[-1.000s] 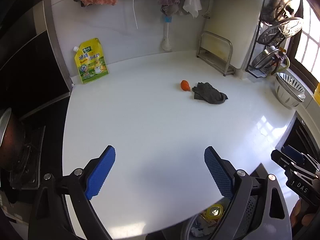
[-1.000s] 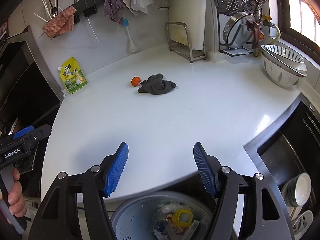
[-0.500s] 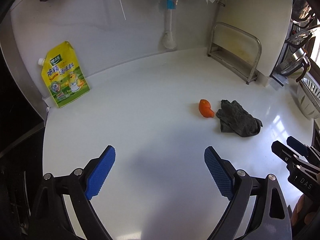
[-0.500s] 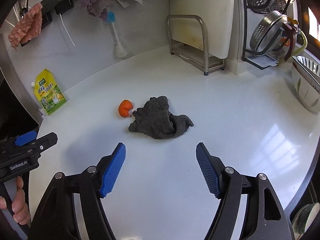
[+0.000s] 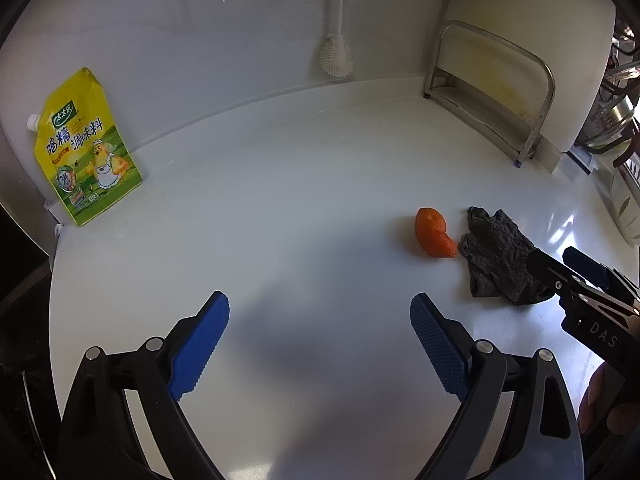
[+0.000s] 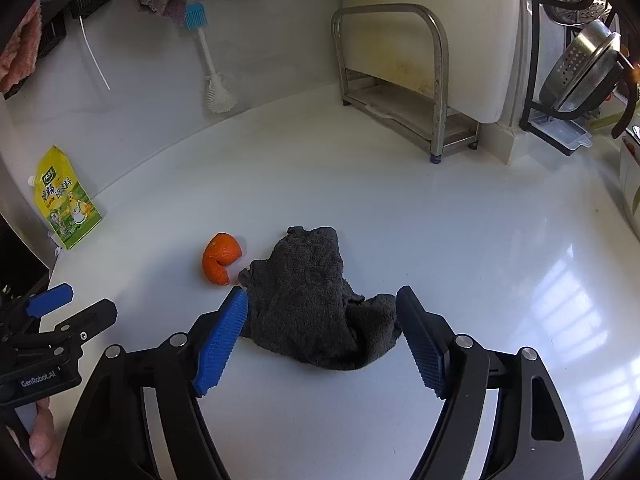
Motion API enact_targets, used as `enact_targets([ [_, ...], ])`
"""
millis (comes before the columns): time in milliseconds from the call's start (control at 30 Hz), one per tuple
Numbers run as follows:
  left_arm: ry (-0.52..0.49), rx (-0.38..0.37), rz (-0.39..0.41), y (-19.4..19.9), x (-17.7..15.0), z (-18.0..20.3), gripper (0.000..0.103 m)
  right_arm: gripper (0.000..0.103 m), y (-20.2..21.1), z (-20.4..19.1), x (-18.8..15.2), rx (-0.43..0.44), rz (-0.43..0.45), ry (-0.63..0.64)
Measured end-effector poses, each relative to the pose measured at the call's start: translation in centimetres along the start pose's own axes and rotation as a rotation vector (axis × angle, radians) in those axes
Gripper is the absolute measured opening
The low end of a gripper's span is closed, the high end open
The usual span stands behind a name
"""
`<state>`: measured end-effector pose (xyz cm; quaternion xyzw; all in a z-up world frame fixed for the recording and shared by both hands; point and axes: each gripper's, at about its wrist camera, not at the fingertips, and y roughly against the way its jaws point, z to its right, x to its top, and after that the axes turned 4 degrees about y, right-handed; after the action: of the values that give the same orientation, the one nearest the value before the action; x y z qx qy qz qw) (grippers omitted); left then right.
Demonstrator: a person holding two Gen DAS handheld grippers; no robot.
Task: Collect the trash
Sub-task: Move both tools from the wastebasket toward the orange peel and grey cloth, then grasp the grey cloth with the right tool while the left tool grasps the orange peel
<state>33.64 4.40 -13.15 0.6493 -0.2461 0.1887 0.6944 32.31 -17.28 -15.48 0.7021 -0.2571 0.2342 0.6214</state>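
Note:
An orange peel (image 5: 433,233) lies on the white counter (image 5: 280,208), touching a crumpled dark grey cloth (image 5: 498,258). In the right wrist view the peel (image 6: 219,257) sits left of the cloth (image 6: 316,304). My right gripper (image 6: 320,336) is open, its blue pads on either side of the cloth's near part, low over the counter. My left gripper (image 5: 320,344) is open and empty, above bare counter, with the peel ahead to its right. The right gripper's side shows in the left wrist view (image 5: 576,284) over the cloth's right end.
A yellow seasoning pouch (image 5: 86,148) leans on the back wall at left. A brush (image 5: 336,52) hangs on the wall. A steel rack (image 6: 400,80) with a white cutting board stands at back right; strainers and a drying rack (image 6: 576,76) are beyond it.
Both grippers have moved forward over the counter toward the peel and cloth. The right gripper now straddles the cloth. The trash basket below the counter edge has left view.

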Motion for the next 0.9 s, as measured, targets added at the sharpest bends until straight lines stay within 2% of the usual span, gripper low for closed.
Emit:
enact_targets([
  [100,-0.004,-0.001,-0.01,-0.5,0.0,0.0,0.09,0.074,-1.2,0.0,0.3,0.001,-0.029,0.015],
  [167,-0.005,-0.002,-0.015,-0.8,0.0,0.0,0.09,0.078,-1.8,-0.2,0.3,0.002,-0.045,0.031],
  [400,-0.009,-0.017,-0.026,-1.4,0.2,0.3,0.09,0.077,-2.9,-1.4,-0.2,-0.085,-0.055,0.113],
  [600,-0.014,-0.038,-0.035,-1.7,0.4,1.0,0.09,0.05,-3.0,-1.8,-0.4,-0.059,-0.062,0.152],
  [700,-0.006,-0.055,-0.04,-1.8,0.5,1.3,0.09,0.034,-2.6,-1.1,-0.1,-0.003,-0.071,0.119],
  [800,-0.014,-0.072,-0.043,-2.0,0.6,2.2,0.09,0.029,-1.3,0.7,0.1,0.034,-0.041,0.008],
  [900,-0.019,-0.098,-0.052,-2.6,0.7,3.4,0.09,0.029,1.0,2.4,-0.4,0.016,0.015,-0.079],
])
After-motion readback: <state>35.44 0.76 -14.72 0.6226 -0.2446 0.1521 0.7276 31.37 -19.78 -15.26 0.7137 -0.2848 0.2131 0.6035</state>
